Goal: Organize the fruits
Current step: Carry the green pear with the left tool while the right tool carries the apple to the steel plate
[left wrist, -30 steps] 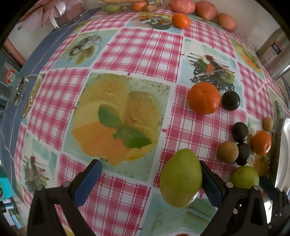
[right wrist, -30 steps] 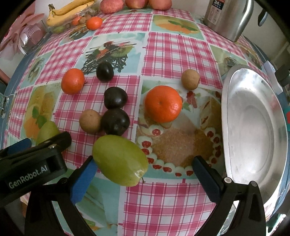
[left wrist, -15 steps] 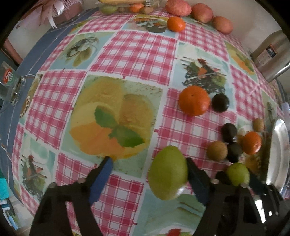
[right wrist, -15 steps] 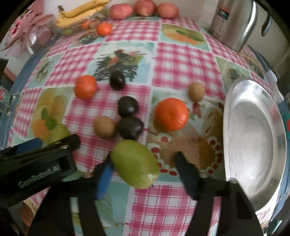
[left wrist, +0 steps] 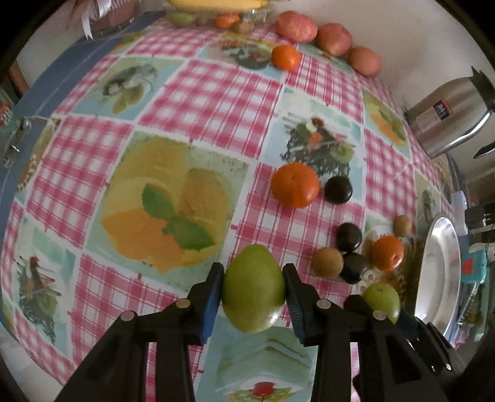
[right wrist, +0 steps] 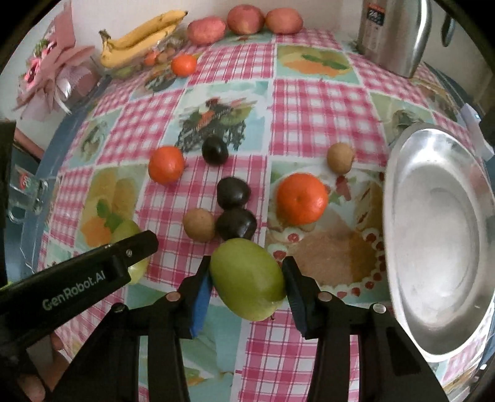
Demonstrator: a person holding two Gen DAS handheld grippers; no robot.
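My left gripper (left wrist: 253, 289) is shut on a green mango (left wrist: 253, 286), both pads pressed on its sides, just above the checkered tablecloth. My right gripper (right wrist: 247, 276) is shut on a second green mango (right wrist: 247, 275). That mango also shows in the left wrist view (left wrist: 382, 297). The left gripper's arm (right wrist: 77, 275) and its mango (right wrist: 131, 230) show at the left of the right wrist view. Loose on the cloth are tangerines (right wrist: 301, 198) (right wrist: 166, 164), dark plums (right wrist: 232, 192) and brown kiwis (right wrist: 198, 224).
A steel plate (right wrist: 439, 235) lies at the right. A steel kettle (right wrist: 393, 34) stands at the back right. Bananas (right wrist: 139, 37), red apples (right wrist: 244, 18) and another tangerine (right wrist: 183, 65) sit along the back edge. A pink bow box (right wrist: 52, 80) is back left.
Both grippers have closed from wide open onto their green mangoes. Both views have pulled back and up, showing more of the table.
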